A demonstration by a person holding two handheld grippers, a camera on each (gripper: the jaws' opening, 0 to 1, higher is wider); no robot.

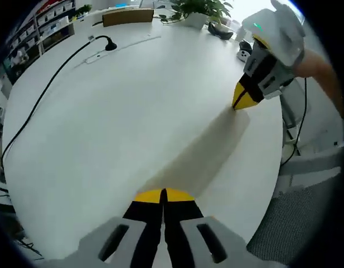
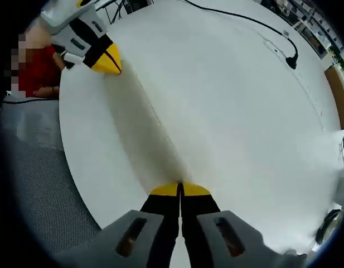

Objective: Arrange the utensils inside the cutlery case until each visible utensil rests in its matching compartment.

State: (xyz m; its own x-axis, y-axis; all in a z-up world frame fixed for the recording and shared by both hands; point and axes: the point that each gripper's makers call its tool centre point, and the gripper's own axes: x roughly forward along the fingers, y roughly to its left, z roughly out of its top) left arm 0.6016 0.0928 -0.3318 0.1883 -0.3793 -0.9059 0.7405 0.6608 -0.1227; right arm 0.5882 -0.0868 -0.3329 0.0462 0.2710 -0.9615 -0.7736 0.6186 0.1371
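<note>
Left gripper (image 1: 163, 195): yellow-tipped jaws pressed together, nothing between them, low over a round white table (image 1: 132, 111). Its shadow runs as a grey band across the tabletop ahead of the tips and to their right.

Right gripper (image 1: 242, 96), seen in the left gripper view: far ahead and to the right, near the table edge, held by a hand (image 1: 319, 67); its yellow tips meet in a point, closed and carrying nothing.

Right gripper view: own jaws (image 2: 180, 190) likewise pressed together and empty, over the same table (image 2: 227, 100). The left gripper (image 2: 107, 58) sits ahead and to the left at the table rim, tips closed.

Cutlery case and utensils: cannot locate them in either view; the tabletop between the two grippers is bare white.

Far beyond the left gripper: a black cable (image 1: 60, 72) ending in a plug, a wooden board (image 1: 127, 17), a potted plant (image 1: 199, 11). Grey carpet (image 2: 49, 184) lies left of the right gripper, beyond the table edge.
</note>
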